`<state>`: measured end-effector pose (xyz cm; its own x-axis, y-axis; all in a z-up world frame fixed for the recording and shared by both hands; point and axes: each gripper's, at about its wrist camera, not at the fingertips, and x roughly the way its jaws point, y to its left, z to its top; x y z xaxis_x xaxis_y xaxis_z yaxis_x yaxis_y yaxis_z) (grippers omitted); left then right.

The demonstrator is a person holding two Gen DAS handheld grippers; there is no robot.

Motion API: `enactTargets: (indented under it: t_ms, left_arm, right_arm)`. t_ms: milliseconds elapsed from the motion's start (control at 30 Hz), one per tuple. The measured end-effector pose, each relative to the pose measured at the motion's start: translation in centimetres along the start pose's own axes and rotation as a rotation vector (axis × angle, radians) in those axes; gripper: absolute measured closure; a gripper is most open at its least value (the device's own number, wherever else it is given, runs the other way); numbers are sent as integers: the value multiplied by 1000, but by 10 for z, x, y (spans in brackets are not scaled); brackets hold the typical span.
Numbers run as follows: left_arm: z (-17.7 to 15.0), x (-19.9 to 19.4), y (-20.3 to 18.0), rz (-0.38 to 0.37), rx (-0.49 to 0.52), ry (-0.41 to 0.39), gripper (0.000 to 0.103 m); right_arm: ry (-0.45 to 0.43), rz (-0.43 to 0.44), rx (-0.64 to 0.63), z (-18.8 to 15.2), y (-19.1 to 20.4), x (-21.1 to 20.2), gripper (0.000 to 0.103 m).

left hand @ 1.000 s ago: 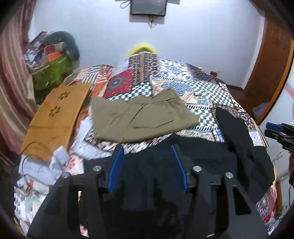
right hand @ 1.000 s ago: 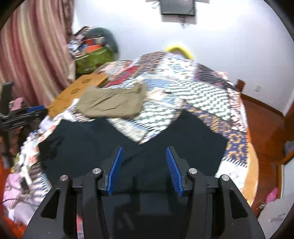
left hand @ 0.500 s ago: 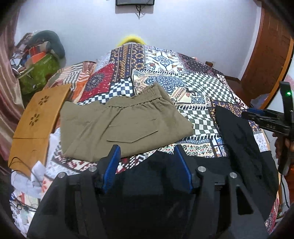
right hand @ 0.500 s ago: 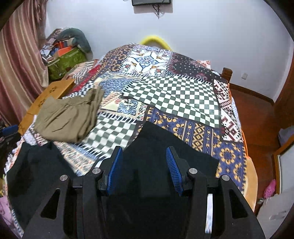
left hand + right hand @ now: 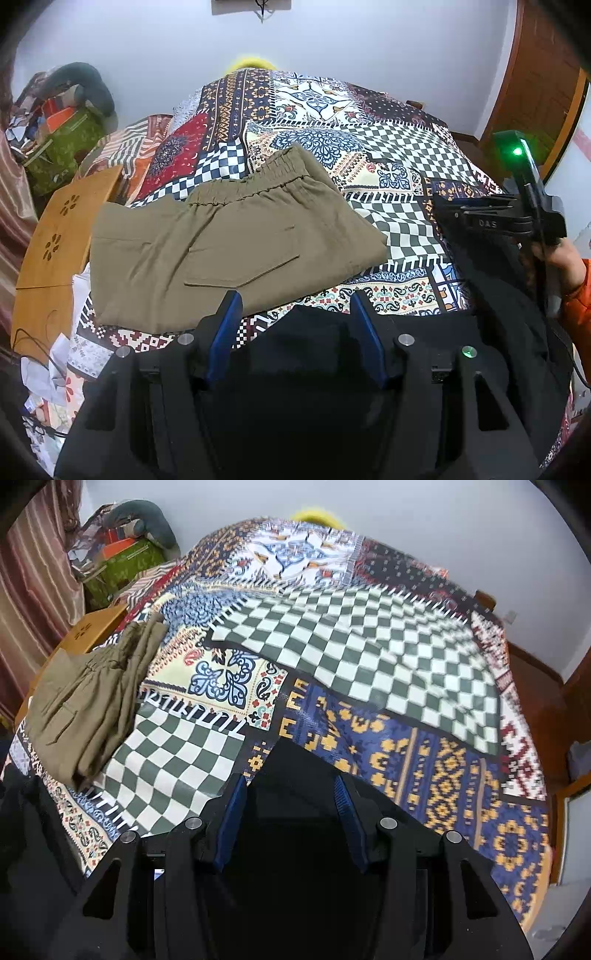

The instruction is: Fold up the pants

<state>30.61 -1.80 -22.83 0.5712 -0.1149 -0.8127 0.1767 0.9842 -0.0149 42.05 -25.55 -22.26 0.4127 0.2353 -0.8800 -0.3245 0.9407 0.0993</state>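
The only readable lettering is the pale "D.A.S" on the side of the black two-finger right gripper [image 5: 491, 222], seen from the left wrist camera at the right edge, below its green-lit housing. The right wrist view shows no legible writing; the patchwork bedspread [image 5: 354, 657] carries ornamental patterns only, not letters.
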Motion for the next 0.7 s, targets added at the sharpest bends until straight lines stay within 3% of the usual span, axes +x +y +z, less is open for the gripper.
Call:
enactTargets:
  t_ms: [33,67,133,233,533,600,667,700]
  left_arm:
    - [0,0,-1,2,2,2,43]
    - [-1,0,-1,2,3,4,43]
    - [-2,-2,-2,-3,-2,6,43]
    - [-3,-9,-3,-13,-9,8,43]
    - [-10,-39,-15,-10,5,-29,33]
    - [-11,-42,-17,-12,0,-34,29]
    - [-11,-42,-18,-16,-6,-33,26]
    - [-11,-42,-17,-16,-8,-33,24]
  right_arm:
    - [-2,-5,-1,1,0,3,85]
    - [2,-9,-7,0,0,4,90]
    - [0,5,-4,-1,0,4,98]
    - [-10,44,27,-4,-5,-4,100]
    - [-165,46,42,-13,-8,-84,100]
    - [-157,49,37,-11,-8,-89,98]
    - [-103,59,34,-6,-7,-81,87]
    - [-90,49,26,-6,-5,-76,74]
